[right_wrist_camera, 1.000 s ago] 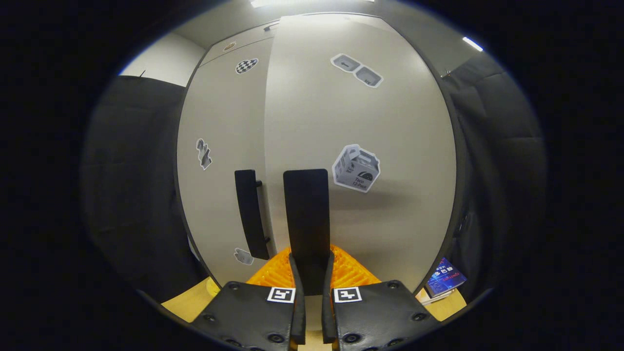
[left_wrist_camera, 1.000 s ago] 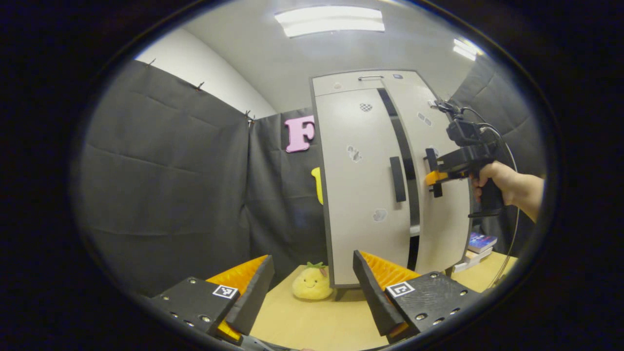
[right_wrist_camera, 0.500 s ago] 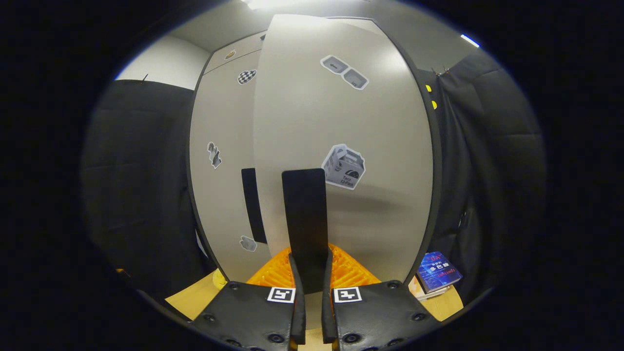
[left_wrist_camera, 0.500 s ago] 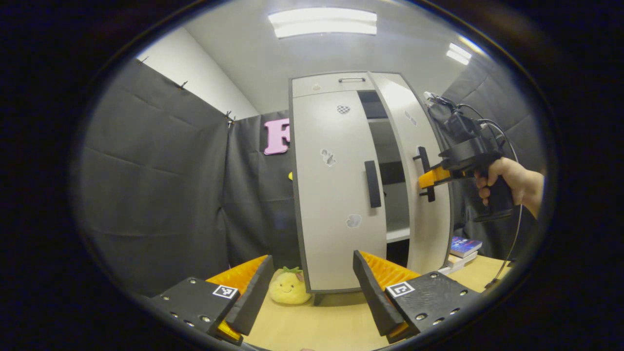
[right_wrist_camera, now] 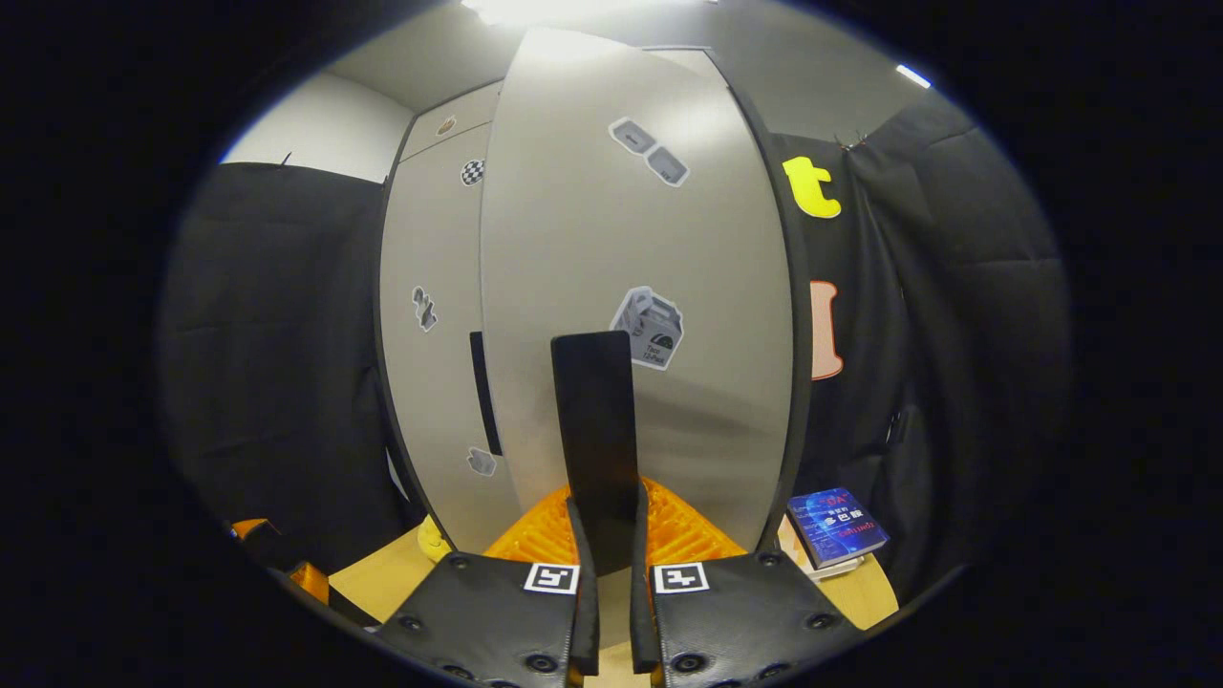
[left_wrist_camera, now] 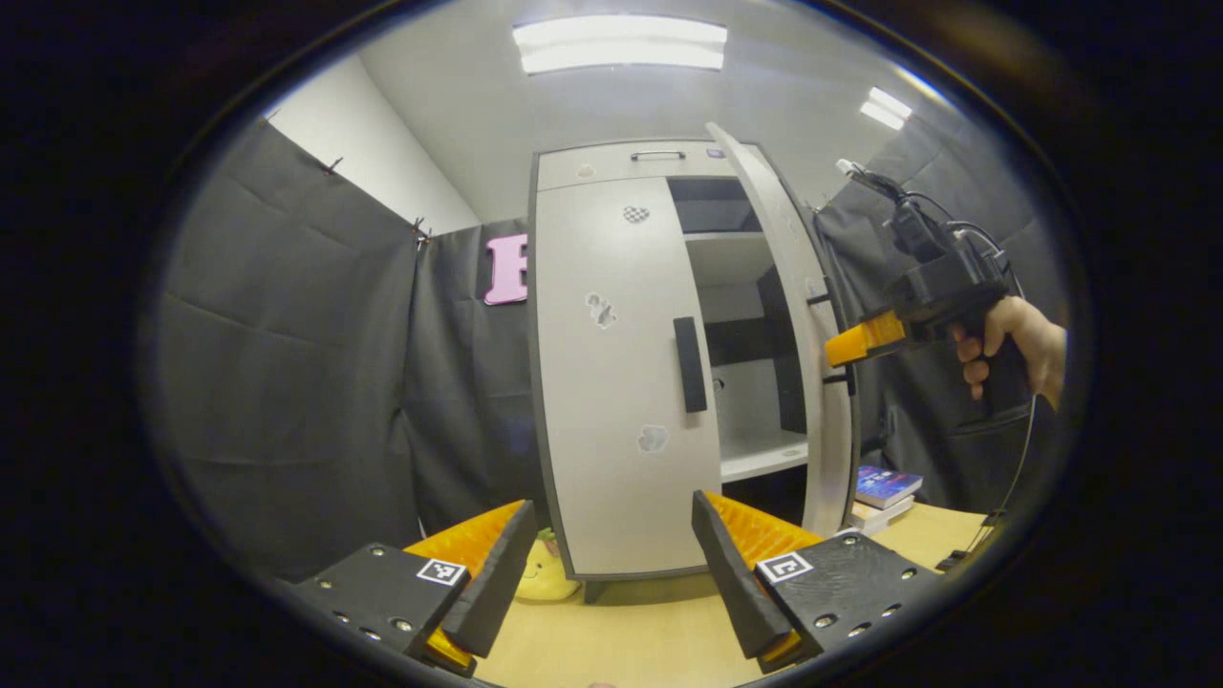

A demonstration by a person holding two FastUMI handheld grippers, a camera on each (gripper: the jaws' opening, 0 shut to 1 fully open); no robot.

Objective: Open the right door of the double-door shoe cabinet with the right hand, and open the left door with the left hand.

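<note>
Clamped on the flat black bar handle [right_wrist_camera: 594, 420] of the right door, the right gripper [right_wrist_camera: 611, 535] presses both fingers against the handle's lower end; in the left gripper view the same tool [left_wrist_camera: 865, 336] shows farther off at the door's edge, with a hand [left_wrist_camera: 1013, 349] on its grip. Left gripper [left_wrist_camera: 611, 564] hangs with its fingers spread wide and nothing between them, well short of the cabinet.

Largest thing in the booth is the tall pale-grey double-door shoe cabinet [left_wrist_camera: 611, 182], standing on a light wooden tabletop [left_wrist_camera: 631, 640]. Its right door [right_wrist_camera: 635, 287] is swung well open, so that pale shelves [left_wrist_camera: 760, 459] and a dark inner space show behind it. Its left door [left_wrist_camera: 611, 382] is closed, with its own black vertical handle [left_wrist_camera: 689, 364] untouched.

Small stickers dot both doors: a checkered one [left_wrist_camera: 635, 214] high on the left door, a little carton-shaped one [right_wrist_camera: 650, 327] beside the gripped handle, and a pair of grey ones [right_wrist_camera: 650, 151] above it. The carton sticker bears print too small to make out.

Black cloth [left_wrist_camera: 287, 363] walls the booth on both sides, under a white ceiling with a bright strip light [left_wrist_camera: 619, 44]. At the cabinet's foot sits a yellow plush toy [left_wrist_camera: 545, 578], partly hidden by a finger of the left gripper. A blue-covered book [right_wrist_camera: 837, 526] lies on a low stack by the cabinet's right side; its cover lettering is not legible.
</note>
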